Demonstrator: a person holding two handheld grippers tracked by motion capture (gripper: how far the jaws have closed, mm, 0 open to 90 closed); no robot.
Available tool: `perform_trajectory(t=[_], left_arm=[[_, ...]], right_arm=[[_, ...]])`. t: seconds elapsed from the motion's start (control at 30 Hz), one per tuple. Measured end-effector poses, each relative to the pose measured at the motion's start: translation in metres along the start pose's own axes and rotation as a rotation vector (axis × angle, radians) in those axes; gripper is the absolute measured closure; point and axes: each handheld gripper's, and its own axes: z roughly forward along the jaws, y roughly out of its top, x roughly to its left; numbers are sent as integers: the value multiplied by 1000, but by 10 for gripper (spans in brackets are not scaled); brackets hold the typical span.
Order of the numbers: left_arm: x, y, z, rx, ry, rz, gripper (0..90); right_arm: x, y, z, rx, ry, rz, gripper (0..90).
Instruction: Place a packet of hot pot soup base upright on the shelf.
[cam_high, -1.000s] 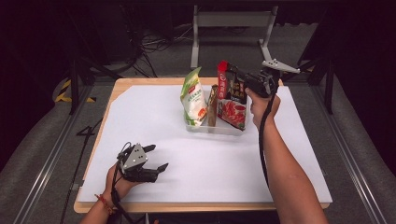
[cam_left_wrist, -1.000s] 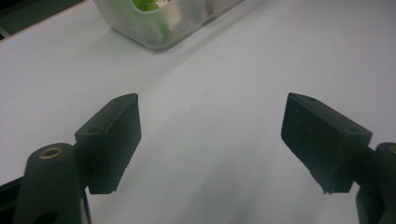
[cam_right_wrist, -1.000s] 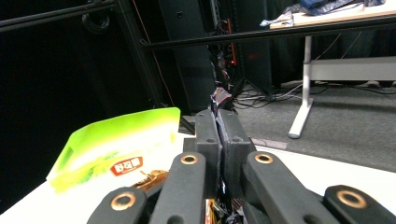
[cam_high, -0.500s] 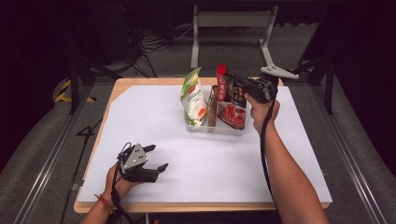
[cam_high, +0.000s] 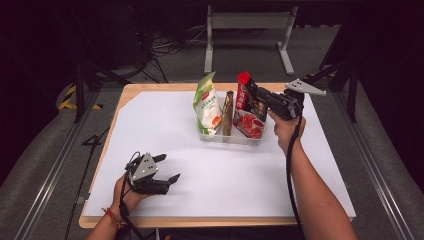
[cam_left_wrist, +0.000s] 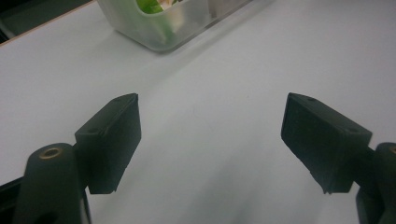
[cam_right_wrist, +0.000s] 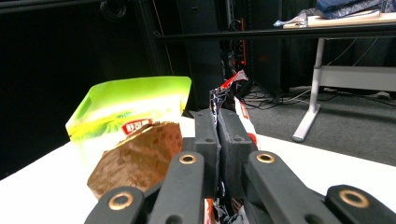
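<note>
Where jaws pinch, red packet (cam_right_wrist: 243, 116) seems hidden.

- A clear tray (cam_high: 220, 138) stands toward the far side of the table (cam_high: 150, 115), right of centre.
- In the tray, left to right: a snack bag (cam_high: 207, 105), a slim packet (cam_high: 228, 113), a pouch (cam_high: 248, 107).
- The right gripper (cam_high: 261, 97) pinches the pouch's top.
- The left gripper (cam_high: 167, 167) sits near the table's front left corner.

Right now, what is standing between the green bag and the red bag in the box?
A brown packet stands between the green bag and the red bag in the clear box, seen in the high view.
</note>
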Motion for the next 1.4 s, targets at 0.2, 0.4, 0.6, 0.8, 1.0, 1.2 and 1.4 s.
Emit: perform_trajectory(t=[0.2,0.4,0.6,0.8,1.0,1.2,1.4], left_arm=[[-1,-1,1,12,-2,11,210],[0,0,2,13,0,12,211],[0,-1,2,17,-2,14,211],[-1,-1,0,13,3,9,211],[-1,-1,1,19,2,11,211],[0,0,1,14,3,10,211],[-1,-1,2,20,3,12,211]], right_arm=[[3,-4,-4,10,13,-15,866],[3,-7,-9,20,18,-19,862],[1,-9,-14,31,23,-28,855],[5,-12,-17,30,30,-41,848],[5,-13,-20,35,40,-46,837],[6,-10,-21,46,8,-52,808],[4,-8,-22,54,-4,-63,782]])
